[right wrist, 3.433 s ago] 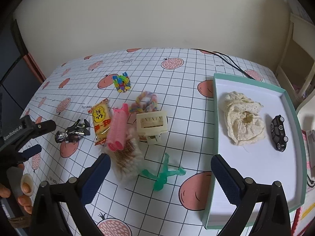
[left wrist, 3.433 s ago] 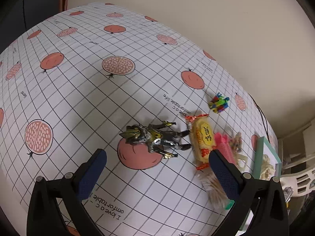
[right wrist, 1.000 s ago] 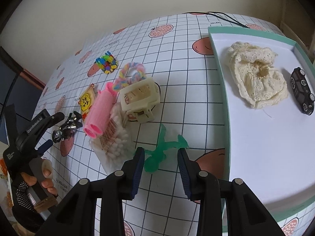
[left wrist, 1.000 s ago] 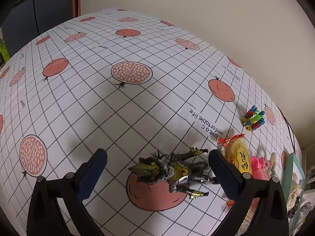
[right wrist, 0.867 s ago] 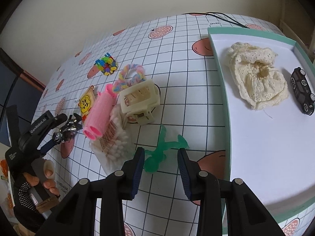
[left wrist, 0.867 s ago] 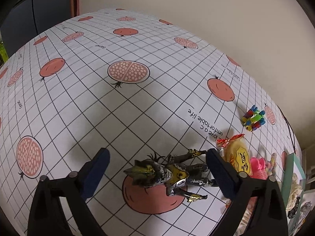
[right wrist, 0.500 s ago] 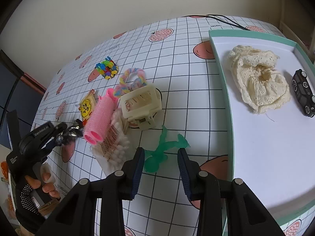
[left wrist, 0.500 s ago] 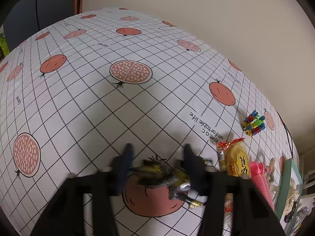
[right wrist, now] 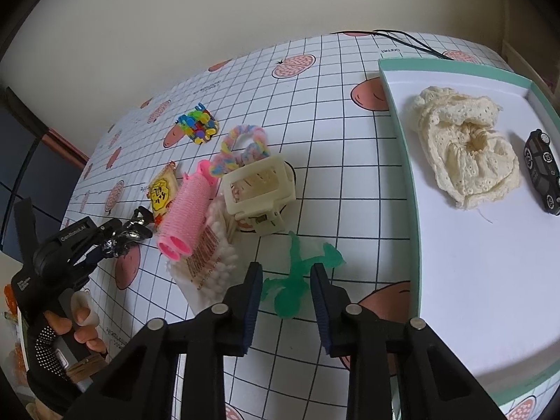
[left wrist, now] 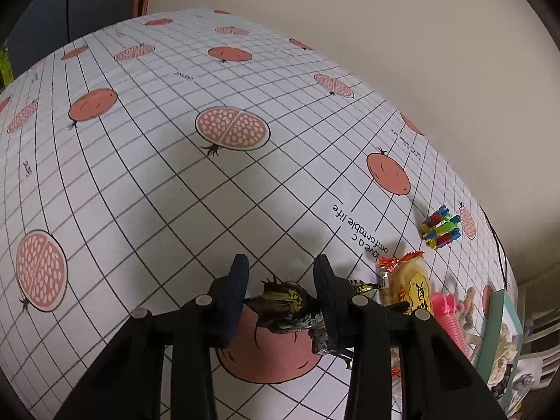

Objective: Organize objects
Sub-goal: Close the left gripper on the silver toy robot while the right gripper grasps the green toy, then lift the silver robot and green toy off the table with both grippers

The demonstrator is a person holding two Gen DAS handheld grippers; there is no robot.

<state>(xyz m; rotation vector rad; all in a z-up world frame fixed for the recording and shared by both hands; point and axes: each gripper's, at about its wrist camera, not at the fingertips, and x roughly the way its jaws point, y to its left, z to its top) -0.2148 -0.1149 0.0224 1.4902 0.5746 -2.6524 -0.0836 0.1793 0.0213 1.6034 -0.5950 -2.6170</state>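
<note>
Gripping the dark-and-gold action figure (left wrist: 287, 306) across its torso, the left gripper (left wrist: 281, 294) had its jaws drawn close on it above a red fruit print near the table's (left wrist: 175, 182) left edge, the figure's long axis running crosswise between the pads toward the yellow snack packet (left wrist: 409, 287). The right gripper (right wrist: 285, 288) sat nearer the table's front edge with jaws narrowed but apparently not touching the green figure (right wrist: 297, 280), which lay between them, lengthwise along the fingers. The teal tray (right wrist: 402, 140) lay at the table's right edge, nearer the right gripper.

left tool (left wrist: 281, 292) clamped, right tool (right wrist: 285, 288) narrowed
</note>
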